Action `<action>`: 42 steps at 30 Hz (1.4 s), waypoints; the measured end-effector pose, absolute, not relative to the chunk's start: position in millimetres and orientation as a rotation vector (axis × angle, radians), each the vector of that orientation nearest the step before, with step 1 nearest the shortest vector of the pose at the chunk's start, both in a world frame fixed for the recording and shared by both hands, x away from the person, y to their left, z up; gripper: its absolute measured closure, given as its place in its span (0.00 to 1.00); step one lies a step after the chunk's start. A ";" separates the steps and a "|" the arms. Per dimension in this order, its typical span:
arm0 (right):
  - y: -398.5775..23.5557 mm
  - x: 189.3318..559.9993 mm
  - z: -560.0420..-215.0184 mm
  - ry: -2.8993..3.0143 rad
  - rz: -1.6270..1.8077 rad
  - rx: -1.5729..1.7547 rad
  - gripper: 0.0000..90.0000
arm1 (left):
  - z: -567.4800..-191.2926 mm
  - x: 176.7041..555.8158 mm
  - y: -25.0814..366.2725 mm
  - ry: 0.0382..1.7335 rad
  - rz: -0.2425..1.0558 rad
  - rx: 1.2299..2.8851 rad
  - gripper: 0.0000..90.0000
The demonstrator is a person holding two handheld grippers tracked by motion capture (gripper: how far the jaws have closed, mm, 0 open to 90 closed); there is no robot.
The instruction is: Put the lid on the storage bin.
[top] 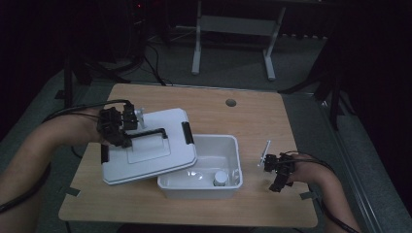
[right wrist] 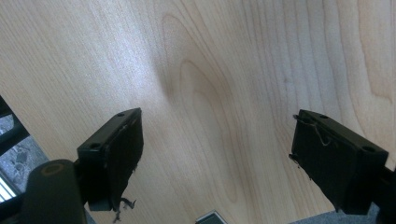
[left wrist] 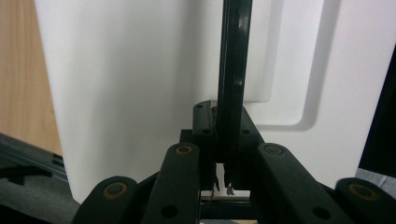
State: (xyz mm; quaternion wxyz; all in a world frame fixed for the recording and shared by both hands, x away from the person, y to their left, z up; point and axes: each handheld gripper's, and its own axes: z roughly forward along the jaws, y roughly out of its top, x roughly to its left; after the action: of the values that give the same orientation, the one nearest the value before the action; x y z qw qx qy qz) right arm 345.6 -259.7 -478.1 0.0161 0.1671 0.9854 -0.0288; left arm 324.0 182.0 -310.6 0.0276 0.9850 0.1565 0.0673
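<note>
Wooden table [top: 252, 116], then white lid [top: 160, 126] held tilted over its left half, lower right corner overlapping the open white bin [top: 228, 145] mid-table toward the front edge, left gripper [left wrist: 223, 140] clamped on the lid's black handle [left wrist: 232, 70], right gripper [right wrist: 215, 149] jaws wide, empty, near right edge.

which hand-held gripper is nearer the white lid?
Left. The left hand-held gripper is shut on the black handle of the white lid. The right hand-held gripper sits open over bare table, beyond the bin.
</note>
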 end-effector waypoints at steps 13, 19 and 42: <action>-265.7 342.8 -475.4 3.057 -0.084 0.536 0.18 | -299.4 330.2 124.8 0.284 0.209 3.075 0.93; -267.2 341.7 -476.2 3.062 -0.087 0.536 0.18 | -301.0 335.7 99.7 0.219 0.185 3.067 0.93; -266.3 343.2 -482.9 3.070 -0.098 0.522 0.18 | -356.5 354.8 50.5 0.119 0.023 3.080 0.93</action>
State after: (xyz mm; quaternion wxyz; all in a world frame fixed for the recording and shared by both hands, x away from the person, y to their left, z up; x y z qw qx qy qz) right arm 343.2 -266.3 -482.9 0.0129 0.1676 0.9853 -0.0316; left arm 354.8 50.5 -356.5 0.0294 0.9988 0.0385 0.0075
